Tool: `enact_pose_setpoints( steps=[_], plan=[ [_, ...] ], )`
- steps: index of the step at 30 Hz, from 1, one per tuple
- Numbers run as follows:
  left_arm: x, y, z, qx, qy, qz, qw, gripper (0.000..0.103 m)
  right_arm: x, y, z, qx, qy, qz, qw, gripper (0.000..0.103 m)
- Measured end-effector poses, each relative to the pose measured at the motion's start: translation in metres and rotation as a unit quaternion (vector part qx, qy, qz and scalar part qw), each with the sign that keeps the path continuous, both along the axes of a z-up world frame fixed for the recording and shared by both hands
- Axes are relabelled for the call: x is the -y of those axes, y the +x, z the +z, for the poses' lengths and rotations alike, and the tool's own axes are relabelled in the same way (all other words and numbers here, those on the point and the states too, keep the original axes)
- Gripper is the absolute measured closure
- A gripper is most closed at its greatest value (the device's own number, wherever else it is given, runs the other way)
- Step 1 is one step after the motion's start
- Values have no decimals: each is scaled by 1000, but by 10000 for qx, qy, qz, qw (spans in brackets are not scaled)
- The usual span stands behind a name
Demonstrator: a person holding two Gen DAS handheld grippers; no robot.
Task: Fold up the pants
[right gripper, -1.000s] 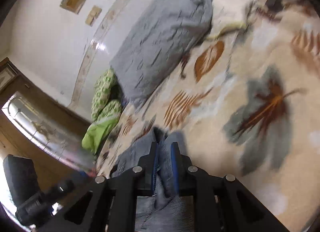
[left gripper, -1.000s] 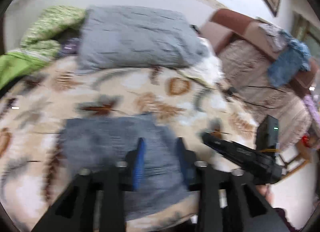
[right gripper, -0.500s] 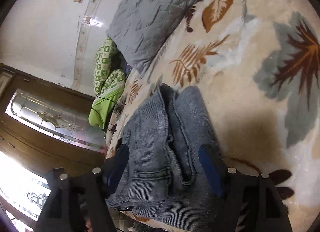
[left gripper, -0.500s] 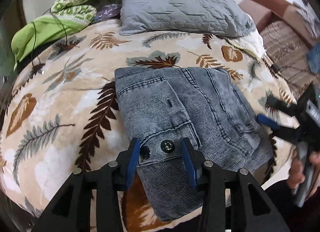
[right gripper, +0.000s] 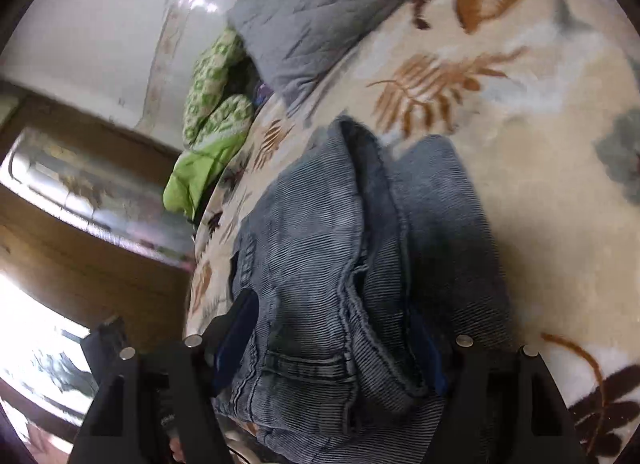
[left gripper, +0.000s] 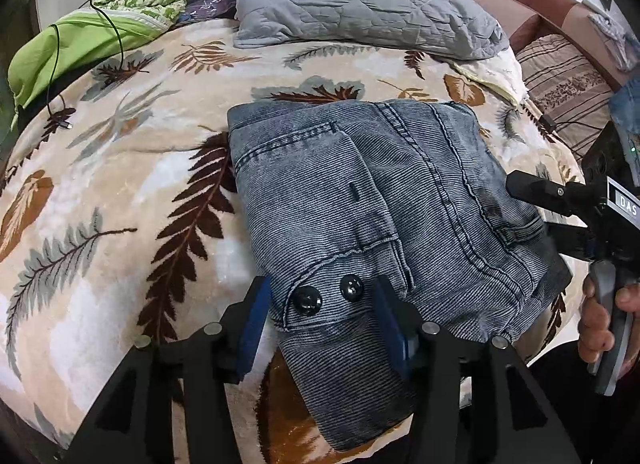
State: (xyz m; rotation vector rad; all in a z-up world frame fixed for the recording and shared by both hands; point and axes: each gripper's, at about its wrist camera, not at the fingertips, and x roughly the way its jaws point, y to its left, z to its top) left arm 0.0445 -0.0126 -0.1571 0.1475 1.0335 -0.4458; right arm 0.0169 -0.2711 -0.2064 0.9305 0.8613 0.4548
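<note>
Pants (left gripper: 372,224): a compact denim bundle is seen lying flat on the leaf-patterned blanket (left gripper: 120,192) of the bed, near its front edge, with the grey pillow (left gripper: 360,0) well behind it. A second ago the fabric was bunched and pinched in the right tool; now it is laid down in stacked layers.

Waistband (left gripper: 328,300): the two dark buttons are turned up and lie between the fingers of the left tool.

Left tool (left gripper: 320,324): its jaws are being opened and stand moderately wide, astride the buttoned end; the blue pads are seen beside the cloth, not pressed on it. Compared with a second ago, it has been brought lower and closer to the bundle.

Right tool (right gripper: 328,344): the grip held a second ago has been let go; the jaws stand fairly wide and are now being narrowed again, with the folded edge and belt loop between them but no clamping seen.

Person's hand (left gripper: 600,320): seen on the right tool's handle at the bundle's right side.

Meaning for the task: the fold is judged to be laid down and released. Only tidying or one more fold is judged to remain.
</note>
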Motion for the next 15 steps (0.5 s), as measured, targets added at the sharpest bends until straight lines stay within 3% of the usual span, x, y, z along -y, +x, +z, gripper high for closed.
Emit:
enact_pose_setpoints(
  steps=[1, 2, 6, 12, 15],
  plan=[
    [-3, 1, -2, -52, -41, 22, 10000, 49, -4, 2, 2, 25, 36, 116, 9999, 62],
    [-8, 3, -5, -150, -142, 60, 9998, 48, -8, 2, 6, 30, -32, 182, 9998, 75],
    [-23, 5, -5, -382, -592, 192, 9973, 48, -23, -5, 32, 148, -557, 263, 9980, 78],
    [1, -19, 29, 242, -357, -377, 9984, 50, -20, -42, 69, 470, -1242, 102, 9911, 80],
    [19, -27, 31, 285, -306, -688, 9968, 47, -4, -60, 64, 338, -1612, -85, 9863, 80]
  ],
)
